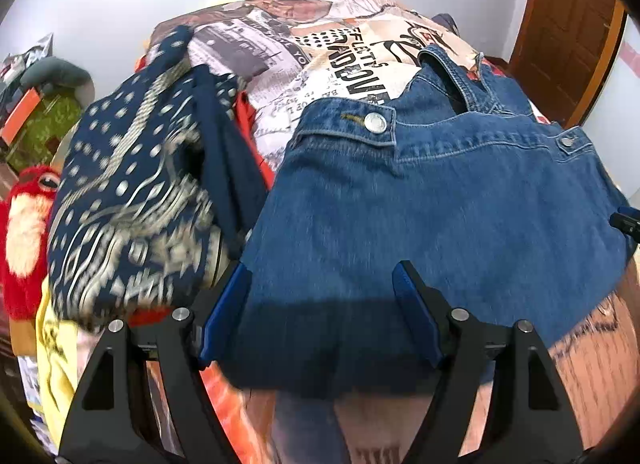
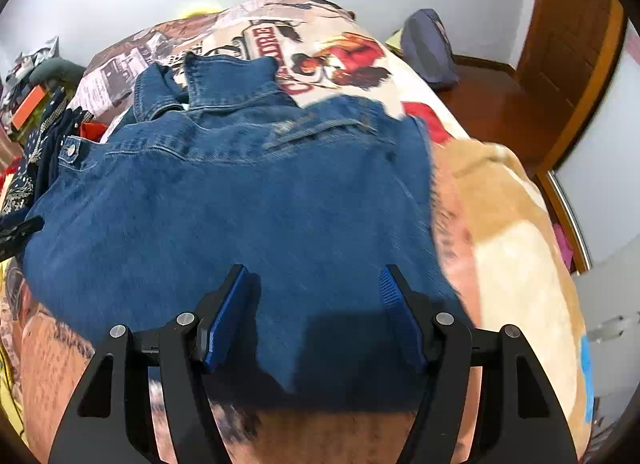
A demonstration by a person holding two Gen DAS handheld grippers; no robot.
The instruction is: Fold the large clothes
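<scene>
A blue denim jacket (image 1: pixel 440 200) lies spread on the bed with its collar at the far end; it also shows in the right wrist view (image 2: pixel 240 200). My left gripper (image 1: pixel 322 276) is open, its blue pads (image 1: pixel 224 316) either side of the jacket's near left part. My right gripper (image 2: pixel 312 276) is open over the jacket's near right part, with its pads (image 2: pixel 224 324) apart. The near hem lies between the fingers in both views. Whether the pads touch the cloth I cannot tell.
The bed has a printed cover (image 1: pixel 304 52). A navy patterned knit garment (image 1: pixel 132 200) lies heaped left of the jacket, with a red plush toy (image 1: pixel 24 240) beyond. A tan blanket (image 2: pixel 508 248) lies to the right. A wooden door (image 2: pixel 572 32) stands far right.
</scene>
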